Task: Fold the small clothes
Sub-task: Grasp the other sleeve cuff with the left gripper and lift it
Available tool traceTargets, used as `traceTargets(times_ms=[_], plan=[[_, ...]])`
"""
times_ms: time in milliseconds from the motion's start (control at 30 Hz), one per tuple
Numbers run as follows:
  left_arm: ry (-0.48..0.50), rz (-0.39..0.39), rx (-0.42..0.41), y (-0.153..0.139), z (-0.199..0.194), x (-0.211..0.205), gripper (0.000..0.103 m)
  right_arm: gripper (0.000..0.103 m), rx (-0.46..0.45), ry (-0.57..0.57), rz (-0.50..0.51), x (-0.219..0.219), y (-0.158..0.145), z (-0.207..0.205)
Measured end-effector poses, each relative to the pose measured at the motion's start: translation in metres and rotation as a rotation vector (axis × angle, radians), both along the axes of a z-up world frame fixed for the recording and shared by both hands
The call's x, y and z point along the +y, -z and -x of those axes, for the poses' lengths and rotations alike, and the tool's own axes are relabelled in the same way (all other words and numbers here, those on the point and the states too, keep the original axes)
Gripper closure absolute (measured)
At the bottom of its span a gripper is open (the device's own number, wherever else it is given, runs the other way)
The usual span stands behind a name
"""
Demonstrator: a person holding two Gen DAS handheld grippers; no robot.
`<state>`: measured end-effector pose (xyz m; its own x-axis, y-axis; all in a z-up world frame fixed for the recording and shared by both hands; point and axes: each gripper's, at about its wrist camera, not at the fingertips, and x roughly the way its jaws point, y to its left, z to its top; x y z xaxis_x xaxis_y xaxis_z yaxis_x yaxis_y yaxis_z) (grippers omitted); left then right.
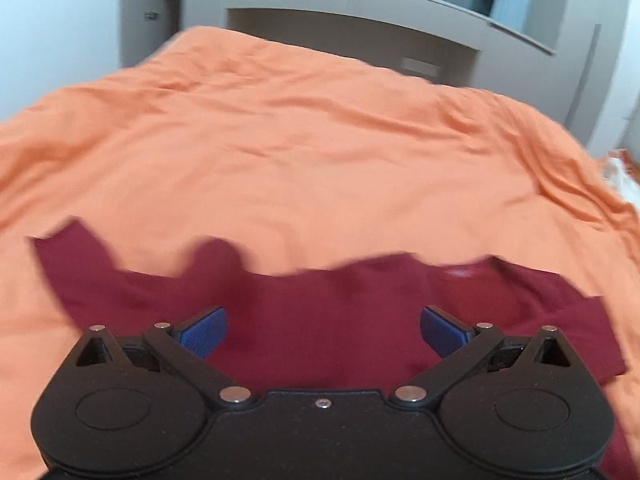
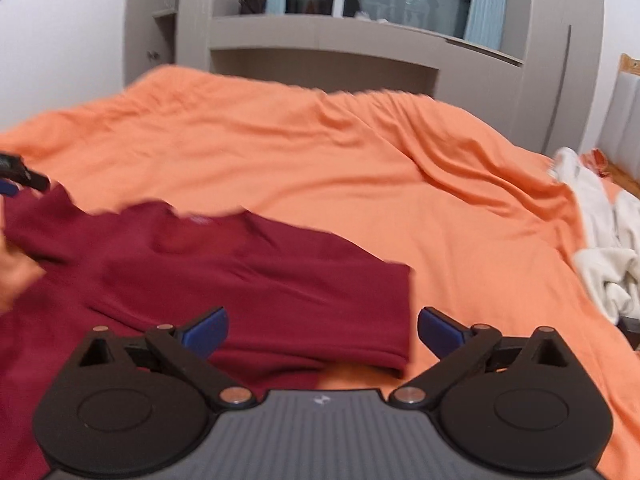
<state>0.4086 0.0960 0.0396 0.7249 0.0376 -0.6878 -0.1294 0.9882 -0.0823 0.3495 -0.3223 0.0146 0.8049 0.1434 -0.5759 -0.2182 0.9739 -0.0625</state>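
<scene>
A dark red shirt (image 1: 320, 320) lies spread on the orange bedspread (image 1: 300, 152), its sleeves reaching to both sides. My left gripper (image 1: 323, 330) hovers over the shirt's middle, open, blue pads wide apart and nothing between them. In the right wrist view the same shirt (image 2: 240, 276) lies at the lower left, with one sleeve end near the gripper. My right gripper (image 2: 323, 330) is open above that sleeve and the bedspread (image 2: 360, 168), holding nothing. The left gripper's finger (image 2: 24, 178) shows at the far left edge, above a hand (image 2: 16, 276).
A pale crumpled garment (image 2: 604, 248) lies at the bed's right edge. Behind the bed stands a grey headboard unit (image 2: 340, 40) with a shelf and a window above. A wooden piece of furniture (image 2: 630, 92) stands at the far right.
</scene>
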Motion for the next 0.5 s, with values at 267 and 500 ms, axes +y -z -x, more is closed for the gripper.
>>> traceTargets(times_ms=[267, 500], plan=[[-0.278, -0.148, 0.114, 0.018, 0.009, 0.142, 0.000, 0.000, 0.008, -0.079, -0.255, 0.061, -0.029, 0.037], [-0.401, -0.086, 0.123, 0.048, -0.013, 0.210, 0.001, 0.000, 0.058, -0.116, -0.246, 0.107, 0.001, 0.055]])
